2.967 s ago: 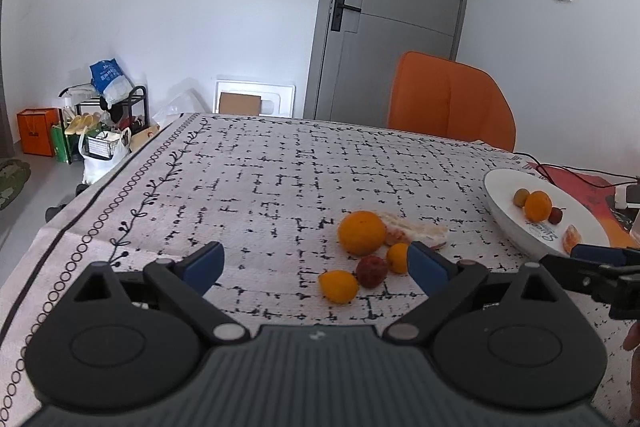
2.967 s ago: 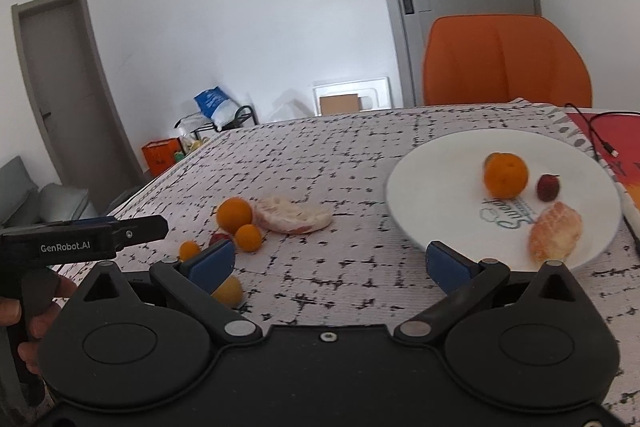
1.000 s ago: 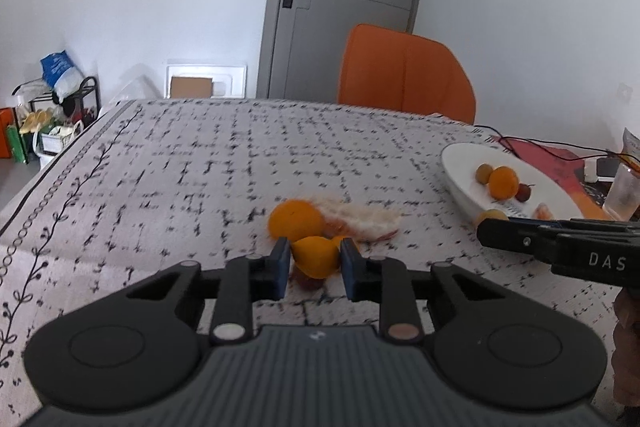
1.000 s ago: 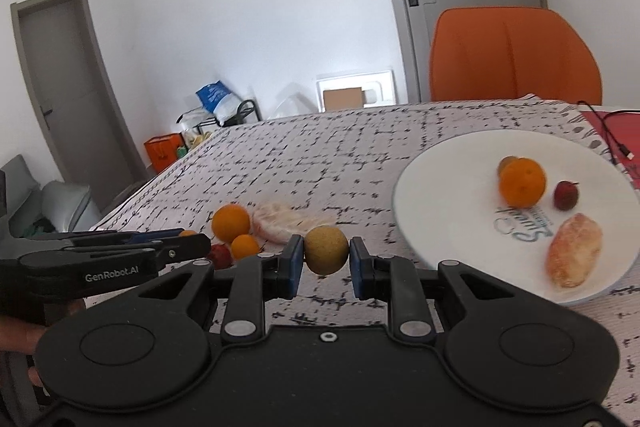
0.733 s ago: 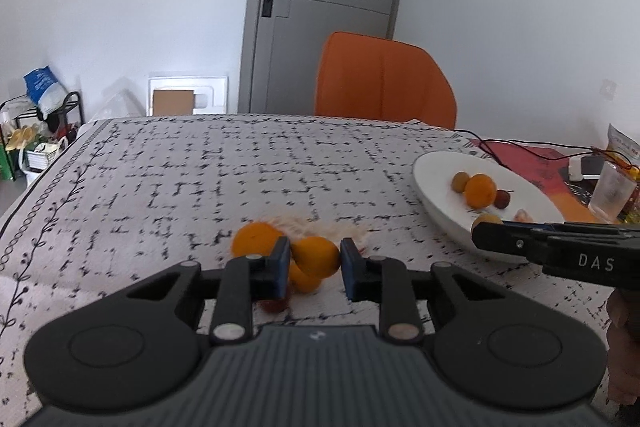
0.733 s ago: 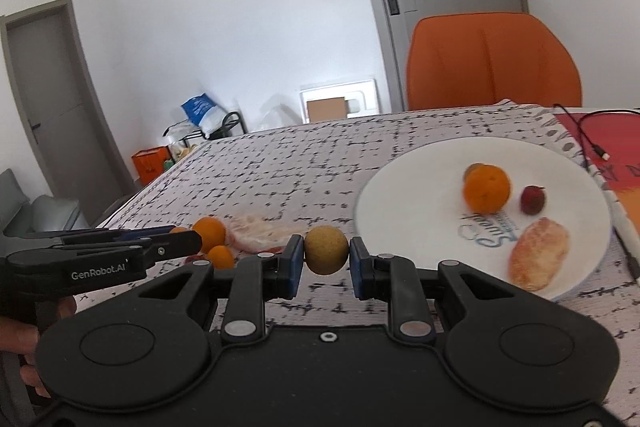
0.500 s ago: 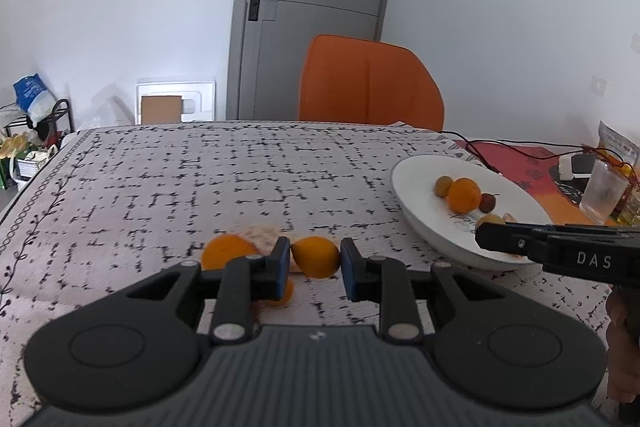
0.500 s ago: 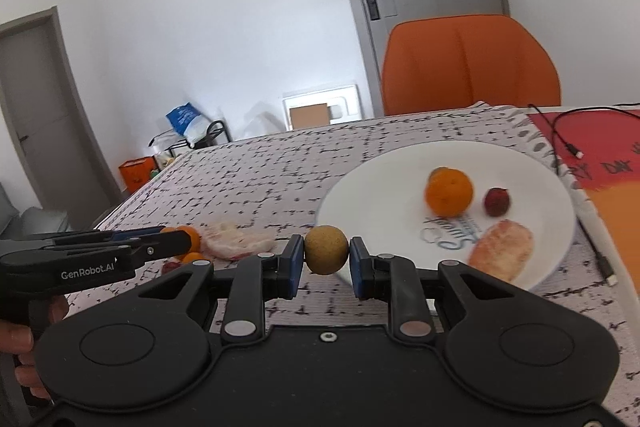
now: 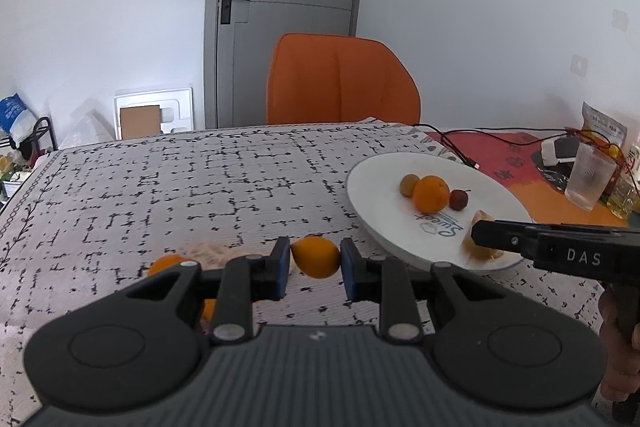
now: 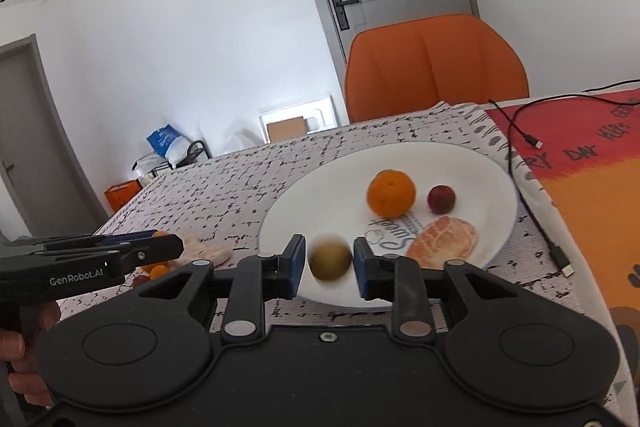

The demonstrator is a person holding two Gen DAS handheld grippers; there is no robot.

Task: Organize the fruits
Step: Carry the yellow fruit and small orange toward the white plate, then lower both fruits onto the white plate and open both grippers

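Item: the left gripper (image 9: 312, 263) is carrying a small oval yellow-orange citrus fruit (image 9: 316, 256). Its blue-padded fingers (image 9: 281, 267) are clamped on the fruit's two sides, which is being held above the black-and-white patterned tabletop (image 9: 200, 183), short of the near rim of the round white ceramic plate (image 9: 368, 219).

Item: the right gripper (image 10: 326, 265) is hovering over the near edge of the same plate (image 10: 480, 171). Its jaws have just been opening, and the small round olive-brown fruit (image 10: 331, 257) is showing blurred between them with a gap at either pad, so it appears to be dropping free rather than being gripped.

Already lying on the plate: a round orange (image 10: 390, 193), a small dark red fruit (image 10: 441, 199), a peeled pink citrus piece (image 10: 444, 237), and, in the left view, one more small brownish fruit (image 9: 408, 185).

Waiting on the tabletop: an orange (image 9: 168, 263), a pale peeled piece (image 9: 206, 251) and another small orange fruit (image 10: 160, 270).

Handling note: the release is looking best done low, over bare plate well inside the rim, since a round fruit is likely to roll. The left gripper is probably best brought across only once the right one is clear, the two being close together at the plate's near side.
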